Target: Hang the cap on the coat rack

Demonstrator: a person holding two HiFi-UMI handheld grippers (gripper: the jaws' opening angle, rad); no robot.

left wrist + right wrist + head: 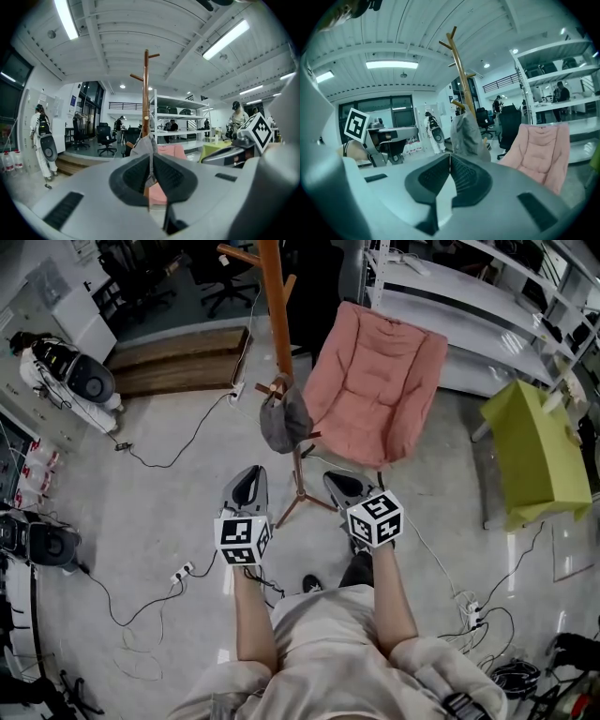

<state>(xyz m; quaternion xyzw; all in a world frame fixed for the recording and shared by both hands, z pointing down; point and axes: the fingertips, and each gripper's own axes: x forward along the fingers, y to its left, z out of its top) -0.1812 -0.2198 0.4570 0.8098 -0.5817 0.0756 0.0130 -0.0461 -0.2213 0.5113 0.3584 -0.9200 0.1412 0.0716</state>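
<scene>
Hanging from a low peg of the coat rack (275, 306), at the centre of the head view, the grey cap (279, 423) droops along the pole. Below it, clear of it, the left gripper (247, 478) and right gripper (339, 484) point up-frame, jaws pressed together and empty. The left looks slightly nearer.

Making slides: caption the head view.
Grey cap hangs on the wooden coat rack; left gripper and right gripper, both shut, held clear of it.
</scene>
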